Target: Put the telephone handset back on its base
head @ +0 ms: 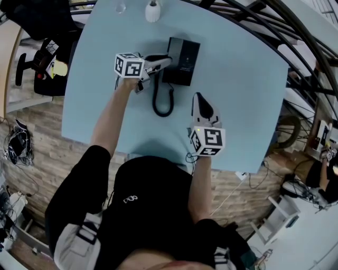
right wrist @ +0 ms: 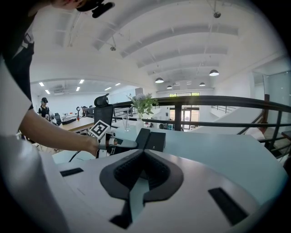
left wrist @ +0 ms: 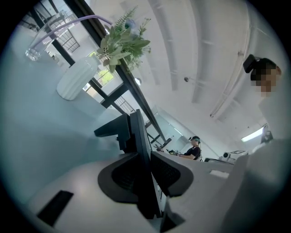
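Observation:
A black telephone base (head: 186, 59) sits on the light blue table (head: 105, 79). The black handset (head: 171, 48) lies along the base's left side, and its cord (head: 162, 104) loops toward me. My left gripper (head: 167, 61) reaches in from the left and is shut on the handset. In the left gripper view the handset (left wrist: 136, 132) stands as a thin dark slab between the pads of the left gripper (left wrist: 144, 157). My right gripper (head: 197, 98) rests low over the table to the right of the cord, shut and holding nothing. The right gripper view shows the right gripper (right wrist: 143, 152), the handset (right wrist: 142, 138) and the base (right wrist: 157, 141).
A white vase (head: 152, 11) with green leaves (left wrist: 122, 43) and a clear glass (head: 120, 7) stand at the table's far edge. A black chair (head: 42, 63) is off the table's left side. Black railings (head: 274, 26) run behind the right corner.

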`<state>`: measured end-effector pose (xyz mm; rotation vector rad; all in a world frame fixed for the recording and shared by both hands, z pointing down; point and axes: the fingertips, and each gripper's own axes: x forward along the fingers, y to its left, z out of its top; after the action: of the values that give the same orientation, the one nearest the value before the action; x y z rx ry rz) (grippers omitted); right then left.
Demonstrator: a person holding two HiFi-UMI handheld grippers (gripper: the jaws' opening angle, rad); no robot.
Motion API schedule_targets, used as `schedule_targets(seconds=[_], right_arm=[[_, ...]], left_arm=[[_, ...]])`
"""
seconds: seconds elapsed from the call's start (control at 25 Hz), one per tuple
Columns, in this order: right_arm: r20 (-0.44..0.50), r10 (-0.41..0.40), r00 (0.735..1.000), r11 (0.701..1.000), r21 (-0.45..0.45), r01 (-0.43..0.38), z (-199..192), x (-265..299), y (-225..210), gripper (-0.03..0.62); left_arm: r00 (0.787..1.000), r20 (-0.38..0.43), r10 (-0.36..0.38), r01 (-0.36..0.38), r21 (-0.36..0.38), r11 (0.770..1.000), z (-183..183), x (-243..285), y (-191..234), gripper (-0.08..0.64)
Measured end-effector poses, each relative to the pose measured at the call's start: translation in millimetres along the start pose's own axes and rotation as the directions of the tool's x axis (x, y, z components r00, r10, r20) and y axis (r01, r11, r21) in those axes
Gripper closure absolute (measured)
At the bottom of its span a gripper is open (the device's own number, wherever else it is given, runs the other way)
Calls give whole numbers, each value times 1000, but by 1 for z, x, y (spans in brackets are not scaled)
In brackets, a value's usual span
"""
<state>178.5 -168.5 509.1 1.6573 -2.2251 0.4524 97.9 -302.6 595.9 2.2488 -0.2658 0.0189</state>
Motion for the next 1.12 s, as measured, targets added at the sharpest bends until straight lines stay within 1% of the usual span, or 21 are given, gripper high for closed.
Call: schedule_targets(seconds=[0.08,0.16,0.2,0.24,0.36,0.44,0.52,0.56,0.64,0.72,0.84,0.88,1.0,1.12], right_arm=[[2,-1,1000,1000,1,1,1,0,0,598],[4,0,1000,1000,1,0,1,0,1,598],[5,2,1000,1000,0,-2,1,0,1,598],[6,4,1000,1000,-2,-4,1,0,3,598],[7,5,1000,1000,-6,-5,4,-2,7,598],[11,7,1000,1000,-11,-7,7,-4,12,598],[17,11,1000,1000,-23,-11,10,-7,18,598],[23,13,1000,999,-30,-12,12,-8,20,598],[37,15,999,999,-45,-13,18,-10,21,598],[54,12,998,998,-55,-9,25,-13,21,598],[84,11,996,998,-66,-5,39,-19,26,598],[96,16,995,998,-68,-9,43,-20,30,598],[126,43,991,997,-75,-34,53,-24,43,598],[167,42,985,996,-82,-28,71,-27,46,598]], left_arm=[[999,-30,39,-38,42,998,-2,1,5,476],[992,-72,103,-96,90,991,-4,2,10,464],[986,-93,139,-126,127,984,-4,3,12,445],[979,-110,170,-150,170,974,-4,3,13,441],[958,-150,245,-198,273,942,-2,4,13,428],[943,-164,290,-230,309,923,-2,2,12,419],[929,-155,335,-276,310,910,-2,-2,13,417],[923,-136,359,-307,299,903,0,-6,13,417],[911,-74,406,-374,269,887,8,-14,13,417],[904,-4,428,-412,263,872,19,-21,1,417],[915,93,392,-402,293,868,42,-30,-35,419],[915,128,384,-404,297,865,51,-35,-48,420],[895,222,388,-441,296,847,67,-57,-84,420],[885,291,363,-451,338,826,81,-73,-123,420]])
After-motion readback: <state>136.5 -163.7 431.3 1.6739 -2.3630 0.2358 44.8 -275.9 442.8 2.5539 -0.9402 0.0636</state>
